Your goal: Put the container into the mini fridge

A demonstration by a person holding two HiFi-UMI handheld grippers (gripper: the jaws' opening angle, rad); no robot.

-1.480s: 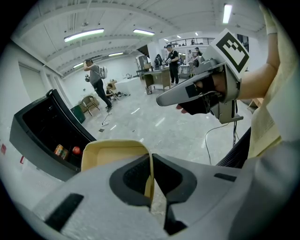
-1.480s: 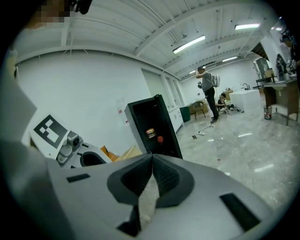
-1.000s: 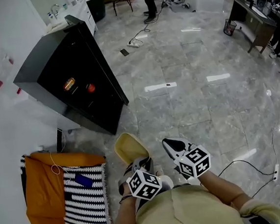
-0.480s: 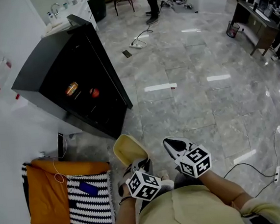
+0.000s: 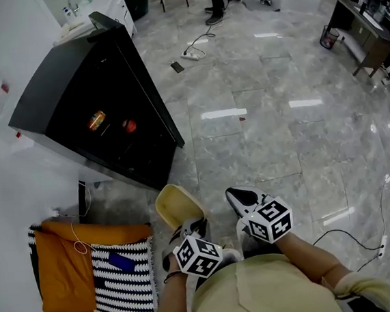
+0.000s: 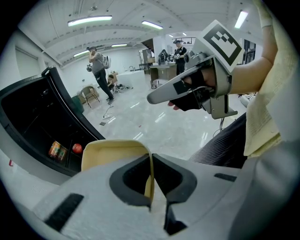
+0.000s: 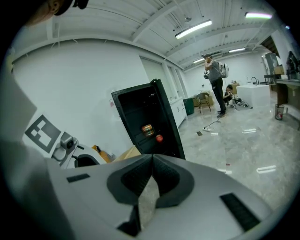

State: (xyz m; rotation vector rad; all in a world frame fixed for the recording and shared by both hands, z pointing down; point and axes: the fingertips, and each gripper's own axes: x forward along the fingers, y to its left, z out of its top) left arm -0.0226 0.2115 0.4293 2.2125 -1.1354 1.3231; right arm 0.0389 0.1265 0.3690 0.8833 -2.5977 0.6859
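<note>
A pale yellow container (image 5: 177, 208) hangs in front of me, and my left gripper (image 5: 188, 229) is shut on its rim (image 6: 149, 174). The black mini fridge (image 5: 91, 107) stands at upper left with its door (image 5: 149, 88) swung open. Inside it sit a can (image 5: 96, 119) and a red fruit (image 5: 130, 126), also seen as the can (image 7: 147, 130) and the fruit (image 7: 160, 138) in the right gripper view. My right gripper (image 5: 241, 199) is beside the container, shut, with nothing between its fingers (image 7: 152, 161).
An orange cloth and a black-and-white striped textile (image 5: 119, 289) lie at lower left by the white wall. Cables (image 5: 350, 238) trail over the grey tiled floor. A person (image 7: 215, 86) stands far back, near a chair (image 7: 202, 100) and desks.
My view has shifted slightly toward the fridge; it sits a little lower and larger in the head view. Both grippers keep their places and the container stays held.
</note>
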